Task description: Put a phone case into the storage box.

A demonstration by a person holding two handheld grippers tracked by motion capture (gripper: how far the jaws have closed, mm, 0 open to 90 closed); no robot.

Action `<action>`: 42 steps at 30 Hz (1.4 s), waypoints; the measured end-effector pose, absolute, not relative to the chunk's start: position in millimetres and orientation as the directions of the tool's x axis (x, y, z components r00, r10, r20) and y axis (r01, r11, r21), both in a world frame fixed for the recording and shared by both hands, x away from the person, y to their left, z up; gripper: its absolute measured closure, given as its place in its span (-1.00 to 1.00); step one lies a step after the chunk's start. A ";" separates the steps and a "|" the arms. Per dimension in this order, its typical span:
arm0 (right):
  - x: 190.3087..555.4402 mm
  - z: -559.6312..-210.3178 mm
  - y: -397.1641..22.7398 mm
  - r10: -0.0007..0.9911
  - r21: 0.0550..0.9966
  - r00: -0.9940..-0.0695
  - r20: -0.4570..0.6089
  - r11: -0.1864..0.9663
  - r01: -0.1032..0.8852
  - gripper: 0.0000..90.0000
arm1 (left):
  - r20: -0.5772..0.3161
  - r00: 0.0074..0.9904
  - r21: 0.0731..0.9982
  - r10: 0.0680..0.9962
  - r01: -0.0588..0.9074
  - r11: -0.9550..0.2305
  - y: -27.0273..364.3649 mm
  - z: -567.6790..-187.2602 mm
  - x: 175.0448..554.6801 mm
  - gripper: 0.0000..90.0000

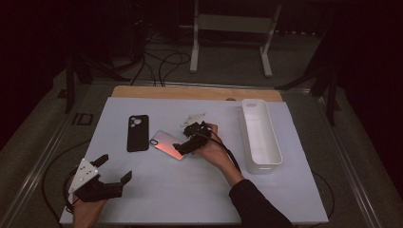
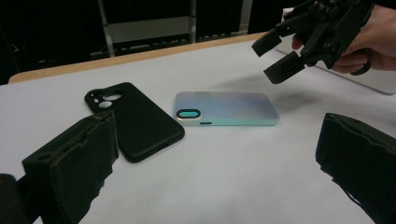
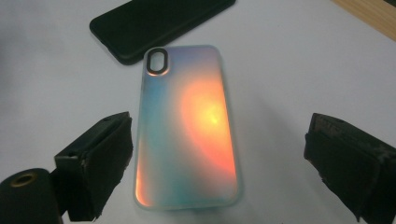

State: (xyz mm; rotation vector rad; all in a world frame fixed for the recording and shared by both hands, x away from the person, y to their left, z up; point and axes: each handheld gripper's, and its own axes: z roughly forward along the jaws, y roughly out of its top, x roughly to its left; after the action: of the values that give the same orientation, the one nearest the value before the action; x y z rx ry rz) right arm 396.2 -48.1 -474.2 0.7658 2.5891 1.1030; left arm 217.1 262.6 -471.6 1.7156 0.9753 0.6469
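Left gripper (image 1: pixel 111 173), lower left of high view: jaws spread, nothing between, idle on white mat (image 1: pixel 157 190).

Right gripper (image 1: pixel 187 142), frame centre: jaws released wide, poised over near end of iridescent phone case (image 1: pixel 165 144).

Step, judged: approach before grasp. Next: descend, straddle long sides, clench.

Case flat, back up, mid-mat; long axis diagonal, camera cutout toward upper left.

Black phone case (image 1: pixel 138 132) just beside, left. White bin (image 1: pixel 259 135) far right.
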 end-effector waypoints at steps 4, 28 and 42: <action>397.9 -477.0 -47.0 0.550 0.717 -0.835 0.003 0.581 0.385 -0.83 | -0.030 0.528 0.940 0.849 0.304 -0.156 262.6 -471.6 217.1 -1.00; 405.8 -497.5 -36.3 0.560 0.684 -0.828 0.033 0.591 0.427 -0.83 | -0.034 0.527 0.939 0.849 0.307 -0.153 263.3 -472.1 217.3 -1.00; 406.8 -505.2 -31.0 0.549 0.658 -0.836 0.018 0.623 0.423 -0.83 | -0.034 0.525 0.938 0.851 0.310 -0.153 263.7 -472.2 217.4 -1.00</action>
State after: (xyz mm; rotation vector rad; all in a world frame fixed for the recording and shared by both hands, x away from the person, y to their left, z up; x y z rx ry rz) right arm 406.8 -31.0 -505.2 0.8049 2.6606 1.0063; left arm 217.4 263.7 -472.2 1.7145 0.9841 0.6432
